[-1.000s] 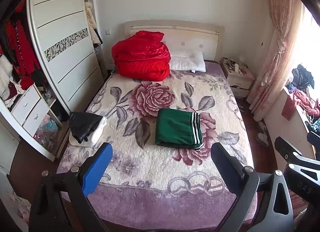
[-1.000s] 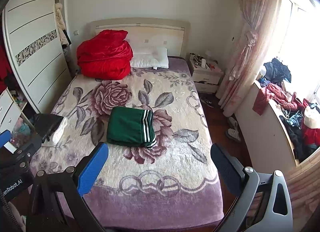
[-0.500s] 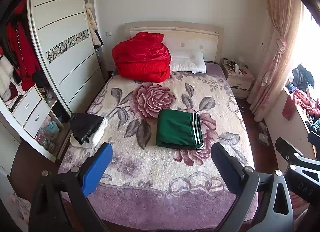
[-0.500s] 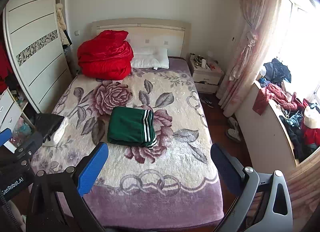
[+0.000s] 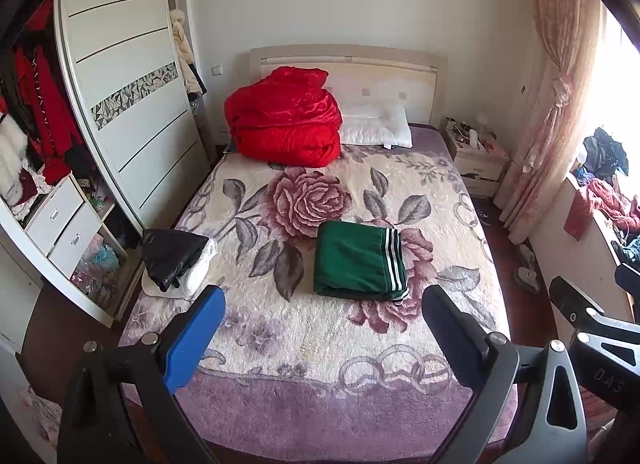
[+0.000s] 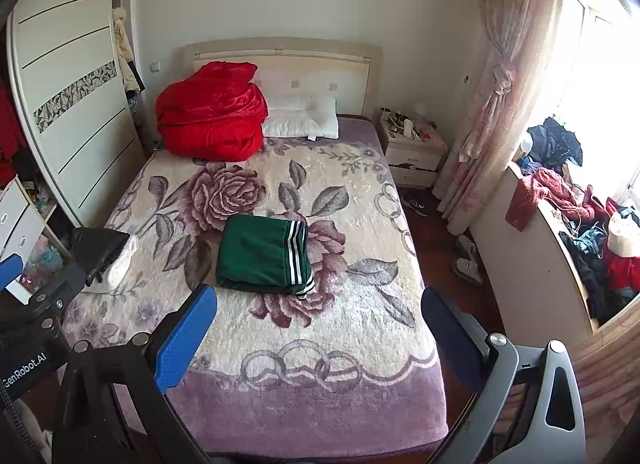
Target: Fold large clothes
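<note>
Bedroom from the left wrist: folded green garment with white stripes [image 5: 360,262] sits mid-bed on the floral blanket [image 5: 320,344], left tool [image 5: 322,338] hanging wide open, holding nothing. Right wrist: same garment [image 6: 264,256] beyond the right tool [image 6: 320,332], also spread open and empty.

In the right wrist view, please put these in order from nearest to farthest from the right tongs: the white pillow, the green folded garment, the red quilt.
From the right tongs, which are open and hold nothing:
1. Green folded garment, at the middle of the bed, just ahead.
2. Red quilt, far left, by the headboard.
3. White pillow, against the headboard, right of the quilt and slightly farther back.
</note>
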